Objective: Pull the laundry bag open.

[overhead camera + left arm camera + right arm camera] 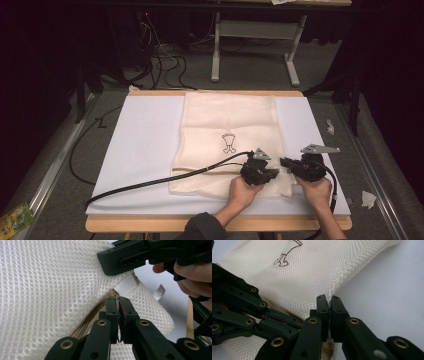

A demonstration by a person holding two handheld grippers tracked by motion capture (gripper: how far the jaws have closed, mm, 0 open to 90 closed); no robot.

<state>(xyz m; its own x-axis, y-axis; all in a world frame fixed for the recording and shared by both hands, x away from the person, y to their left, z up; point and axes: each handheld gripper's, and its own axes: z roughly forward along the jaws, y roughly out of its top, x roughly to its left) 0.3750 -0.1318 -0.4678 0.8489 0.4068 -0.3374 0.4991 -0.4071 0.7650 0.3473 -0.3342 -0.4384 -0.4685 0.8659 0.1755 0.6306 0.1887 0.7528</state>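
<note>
The cream mesh laundry bag (227, 145) lies flat mid-table, and the left gripper (119, 305) pinches its zipper while the right gripper (329, 305) clamps the near right corner seam, apparently bracing the bag for zipping.

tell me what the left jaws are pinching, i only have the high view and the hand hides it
Observer: The left gripper is shut at the zipper of the mesh bag.
Operator: and the right one
Observer: The right gripper is shut on the bag's side seam, at the corner by the zipper end.
Operator: is the bag printed side up
Observer: Yes, a dark line drawing shows on top.
</note>
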